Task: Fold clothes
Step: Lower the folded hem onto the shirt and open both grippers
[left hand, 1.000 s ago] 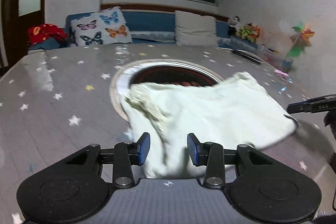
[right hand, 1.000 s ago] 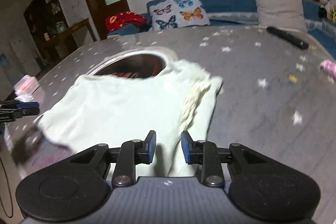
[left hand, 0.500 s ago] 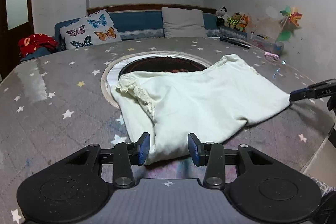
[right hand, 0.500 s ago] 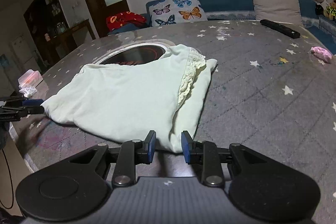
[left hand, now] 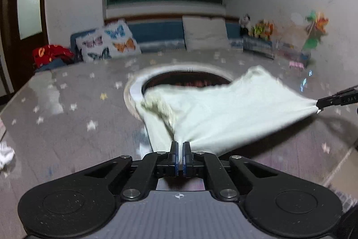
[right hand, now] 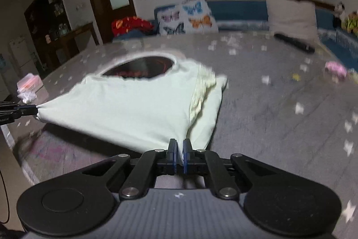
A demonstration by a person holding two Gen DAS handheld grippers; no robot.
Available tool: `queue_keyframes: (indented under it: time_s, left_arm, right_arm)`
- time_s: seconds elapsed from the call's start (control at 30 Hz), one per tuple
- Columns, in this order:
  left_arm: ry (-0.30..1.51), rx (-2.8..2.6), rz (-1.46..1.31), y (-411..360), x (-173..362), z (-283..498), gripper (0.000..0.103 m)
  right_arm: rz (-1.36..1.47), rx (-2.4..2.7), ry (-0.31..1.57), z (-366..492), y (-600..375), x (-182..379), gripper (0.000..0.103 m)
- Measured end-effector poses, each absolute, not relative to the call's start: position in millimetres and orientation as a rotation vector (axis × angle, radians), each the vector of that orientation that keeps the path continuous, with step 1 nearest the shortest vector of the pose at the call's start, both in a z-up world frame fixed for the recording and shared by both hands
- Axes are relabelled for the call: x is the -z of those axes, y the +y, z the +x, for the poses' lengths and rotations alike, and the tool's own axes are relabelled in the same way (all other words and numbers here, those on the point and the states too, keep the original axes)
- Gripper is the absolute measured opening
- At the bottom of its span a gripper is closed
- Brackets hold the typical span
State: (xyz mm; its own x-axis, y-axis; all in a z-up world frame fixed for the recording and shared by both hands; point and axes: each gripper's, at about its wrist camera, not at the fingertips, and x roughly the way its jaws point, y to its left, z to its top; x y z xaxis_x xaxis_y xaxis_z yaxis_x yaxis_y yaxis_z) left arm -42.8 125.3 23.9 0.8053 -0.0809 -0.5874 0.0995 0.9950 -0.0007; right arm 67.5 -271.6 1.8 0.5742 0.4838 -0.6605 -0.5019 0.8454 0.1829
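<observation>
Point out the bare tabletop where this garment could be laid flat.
Barest: the starred table left of the garment, up to the round opening. Also open right of the garment, short of the pink item and remote. Tissue crowds the left edge.

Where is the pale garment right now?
In both wrist views the pale garment lies mid-table, partly over the round opening, its near corners pinched by the left gripper and right gripper.

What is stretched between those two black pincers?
A pale garment: left gripper and right gripper each pinch a near corner. Both wrist views show it.
</observation>
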Motion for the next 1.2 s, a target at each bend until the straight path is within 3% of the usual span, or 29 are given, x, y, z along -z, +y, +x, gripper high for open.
queue_keyframes:
  time_s: [0.27,0.47,0.77,1.03,1.07,1.1,1.13,1.17,1.2]
  left_arm:
    - [0.641,0.033,-0.020,148.3,-29.6,-55.0,0.012]
    - [0.604,0.045,-0.123,149.7,-45.0,-27.3,0.012]
    - [0.690,0.034,-0.078,117.2,-15.9,28.0,0.012]
    - [0.698,-0.033,-0.098,132.3,-16.6,28.6,0.014]
    - [0.692,-0.029,-0.120,134.6,-19.1,30.6,0.019]
    - [0.686,-0.028,-0.135,135.3,-20.6,34.4,0.035]
    - [0.683,-0.038,-0.136,134.4,-20.8,39.2,0.044]
    - [0.685,-0.047,-0.136,133.1,-19.9,45.2,0.049]
    - [0.692,-0.043,-0.142,132.3,-18.4,51.2,0.047]
  right_arm:
    - [-0.074,-0.611,0.751,60.6,-274.2,-16.9,0.010]
    - [-0.060,-0.625,0.694,76.1,-260.4,-26.5,0.010]
    - [-0.023,-0.651,0.718,103.9,-230.6,-1.9,0.015]
    - [-0.027,-0.625,0.754,106.1,-239.1,8.4,0.016]
    - [-0.025,-0.627,0.755,106.6,-239.1,8.1,0.018]
    - [-0.025,-0.629,0.756,107.2,-238.4,8.2,0.020]
    - [-0.026,-0.632,0.756,107.9,-236.9,8.6,0.022]
    - [-0.026,-0.634,0.756,108.4,-235.6,9.2,0.024]
    - [-0.026,-0.636,0.754,108.6,-234.8,9.8,0.026]
